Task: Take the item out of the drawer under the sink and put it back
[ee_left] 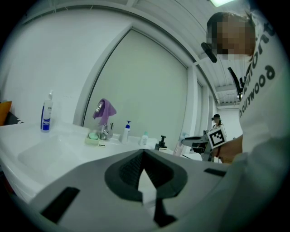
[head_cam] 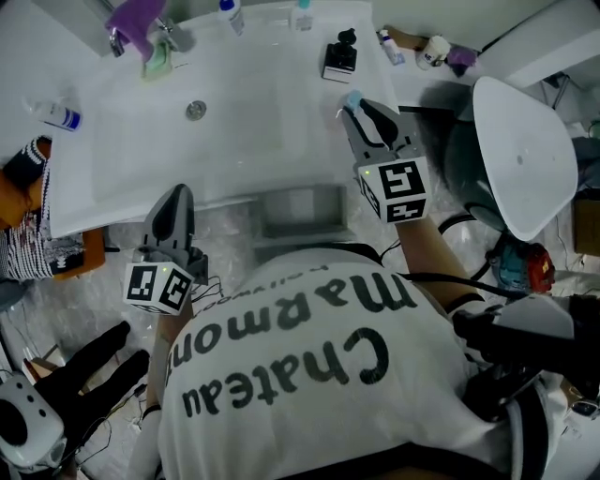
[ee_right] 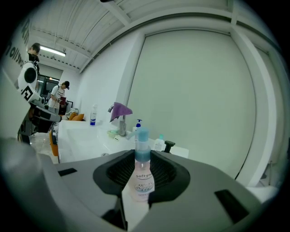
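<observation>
My right gripper is shut on a clear pink pump bottle with a light blue pump head. The bottle stands upright between the pads, above the right front corner of the white sink. My left gripper hangs below the sink's front edge with its jaws together and nothing in them; in its own view the left gripper points across the basin. Between the two grippers, under the sink's front edge, a grey drawer stands open.
On the sink top are a faucet draped with a purple cloth, a green soap dish, a blue-and-white bottle and a black pump dispenser. A white oval lid stands at the right. Other people stand far off.
</observation>
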Available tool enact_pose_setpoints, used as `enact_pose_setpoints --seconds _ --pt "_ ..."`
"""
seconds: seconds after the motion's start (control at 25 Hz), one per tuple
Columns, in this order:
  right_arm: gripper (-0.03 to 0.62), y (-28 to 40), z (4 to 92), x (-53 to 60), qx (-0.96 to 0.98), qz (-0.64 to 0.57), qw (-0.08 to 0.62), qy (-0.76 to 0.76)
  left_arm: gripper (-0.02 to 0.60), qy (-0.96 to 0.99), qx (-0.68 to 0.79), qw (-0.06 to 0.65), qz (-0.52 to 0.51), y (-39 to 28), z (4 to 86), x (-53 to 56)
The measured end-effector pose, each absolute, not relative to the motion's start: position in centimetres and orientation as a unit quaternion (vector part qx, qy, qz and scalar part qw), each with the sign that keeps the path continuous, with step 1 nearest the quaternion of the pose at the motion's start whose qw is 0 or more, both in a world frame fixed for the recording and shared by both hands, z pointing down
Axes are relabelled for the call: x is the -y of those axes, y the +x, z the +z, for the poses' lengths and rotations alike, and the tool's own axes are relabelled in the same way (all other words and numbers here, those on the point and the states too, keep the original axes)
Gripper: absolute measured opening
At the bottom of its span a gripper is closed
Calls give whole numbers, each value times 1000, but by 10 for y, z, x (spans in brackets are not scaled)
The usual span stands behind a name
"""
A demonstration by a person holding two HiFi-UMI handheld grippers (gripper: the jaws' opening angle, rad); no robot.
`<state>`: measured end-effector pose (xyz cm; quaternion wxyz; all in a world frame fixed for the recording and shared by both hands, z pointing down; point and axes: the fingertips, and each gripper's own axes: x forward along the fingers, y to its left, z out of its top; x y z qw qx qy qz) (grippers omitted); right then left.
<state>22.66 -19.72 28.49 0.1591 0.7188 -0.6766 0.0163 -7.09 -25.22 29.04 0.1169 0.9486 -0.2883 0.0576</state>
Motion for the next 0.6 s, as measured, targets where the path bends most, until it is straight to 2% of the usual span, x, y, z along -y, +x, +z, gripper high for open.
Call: enact_pose_setpoints --seconds 0.6 --pt "110 229 287 203 680 22 159 716 8 946 298 119 55 -75 291 249"
